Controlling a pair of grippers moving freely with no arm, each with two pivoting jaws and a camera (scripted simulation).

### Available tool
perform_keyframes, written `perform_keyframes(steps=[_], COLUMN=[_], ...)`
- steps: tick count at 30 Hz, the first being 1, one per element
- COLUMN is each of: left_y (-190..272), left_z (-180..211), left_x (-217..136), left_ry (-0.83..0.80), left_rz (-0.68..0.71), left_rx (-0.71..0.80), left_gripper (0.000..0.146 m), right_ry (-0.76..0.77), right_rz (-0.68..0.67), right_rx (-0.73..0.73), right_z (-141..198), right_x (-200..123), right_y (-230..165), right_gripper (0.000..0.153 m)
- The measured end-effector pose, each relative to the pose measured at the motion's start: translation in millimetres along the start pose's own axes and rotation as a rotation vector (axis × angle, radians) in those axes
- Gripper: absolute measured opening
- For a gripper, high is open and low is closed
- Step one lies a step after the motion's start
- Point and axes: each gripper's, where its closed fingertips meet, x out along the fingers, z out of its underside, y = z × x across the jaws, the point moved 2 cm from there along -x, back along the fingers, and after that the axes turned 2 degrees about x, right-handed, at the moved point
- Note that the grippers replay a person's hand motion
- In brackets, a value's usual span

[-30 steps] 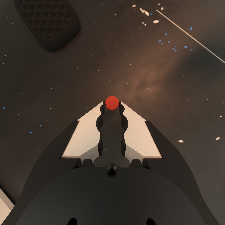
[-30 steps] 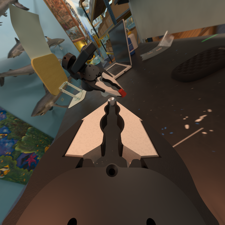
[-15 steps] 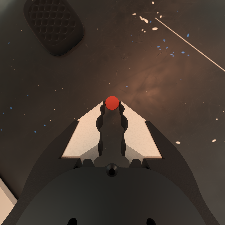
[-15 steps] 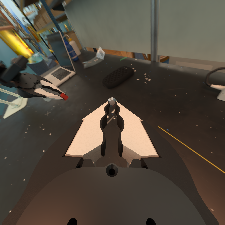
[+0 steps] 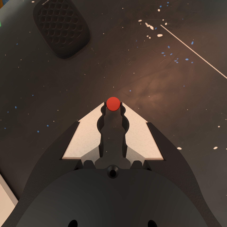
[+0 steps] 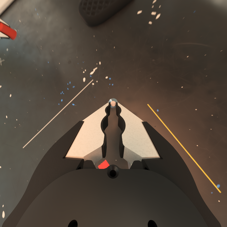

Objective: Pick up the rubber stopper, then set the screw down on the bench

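Dark bench (image 5: 159, 86); claws pinch red stopper (image 5: 113, 103), screw (image 6: 113, 102).

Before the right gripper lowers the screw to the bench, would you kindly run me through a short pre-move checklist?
1. Rubber stopper held by left gripper: ok.
2. Screw pinched at the tips of right gripper: ok.
3. Right gripper pointed down at the bench: ok.
4. Bench ahead of the screw free of objects, only paint flecks: ok.
5. Black pad away from the drop spot: ok.
6. Height above the bench: cannot tell.
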Motion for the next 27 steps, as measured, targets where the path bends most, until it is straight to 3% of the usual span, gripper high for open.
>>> perform_keyframes(steps=[10,27], left_y=[-6.9,-9.2], left_z=[3.1,3.2], left_x=[-6.2,-6.1], left_ry=[0.004,0.015], left_rz=[-0.017,-0.015], left_rx=[-0.024,-0.033], left_gripper=[0.023,0.023], right_ry=[-0.219,-0.372], right_rz=[-0.088,-0.177], right_rx=[-0.024,-0.041], right_z=[29.1,44.7], right_x=[39.0,54.6], right_y=[0.6,-1.7], right_gripper=[0.008,0.008])
